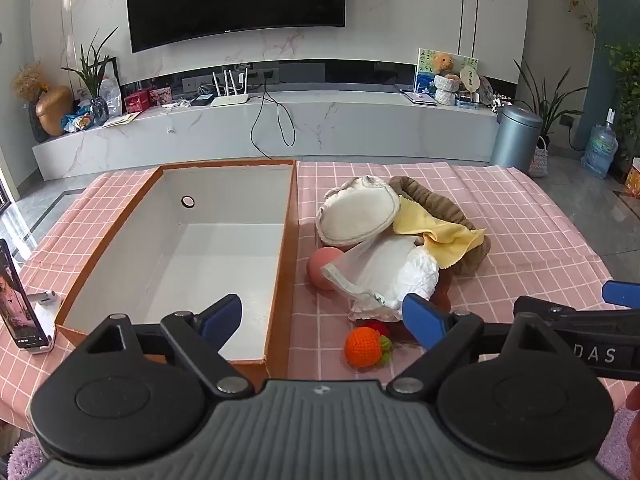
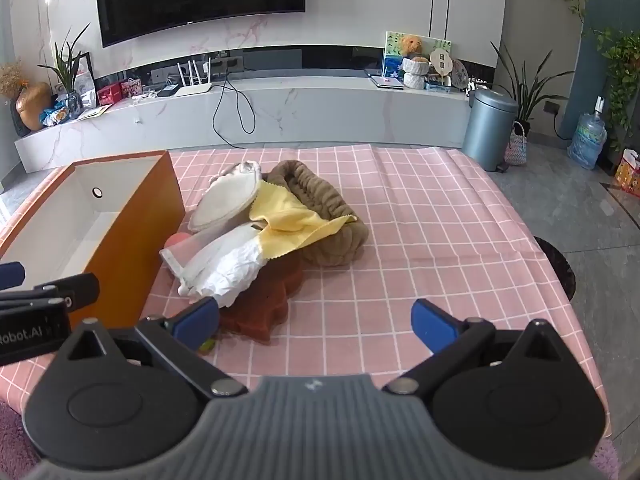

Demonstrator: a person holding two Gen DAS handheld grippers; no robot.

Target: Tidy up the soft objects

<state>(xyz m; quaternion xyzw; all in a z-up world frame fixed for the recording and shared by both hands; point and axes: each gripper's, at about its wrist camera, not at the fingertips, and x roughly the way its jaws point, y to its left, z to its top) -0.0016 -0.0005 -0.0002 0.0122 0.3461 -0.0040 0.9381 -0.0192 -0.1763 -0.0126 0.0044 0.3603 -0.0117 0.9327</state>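
Observation:
An orange box with a white inside (image 1: 176, 248) (image 2: 120, 240) lies open on the table's left. Right of it is a pile of soft things: a brown knitted piece (image 1: 444, 208) (image 2: 320, 196), a yellow cloth (image 1: 444, 236) (image 2: 292, 220), a white pad (image 1: 356, 220) (image 2: 228, 204), a white mesh bag (image 1: 384, 272) (image 2: 224, 264), a pink ball (image 1: 322, 268), an orange crocheted fruit (image 1: 362, 346) and a rust-red sponge (image 2: 264, 308). My left gripper (image 1: 322, 320) is open, just short of the box corner and the fruit. My right gripper (image 2: 316, 322) is open and empty at the pile's near edge.
The table has a pink checked cloth (image 2: 420, 240). A phone on a stand (image 1: 20, 304) is at the table's left edge. Behind are a TV cabinet (image 1: 280, 128), a grey bin (image 2: 490, 128) and plants.

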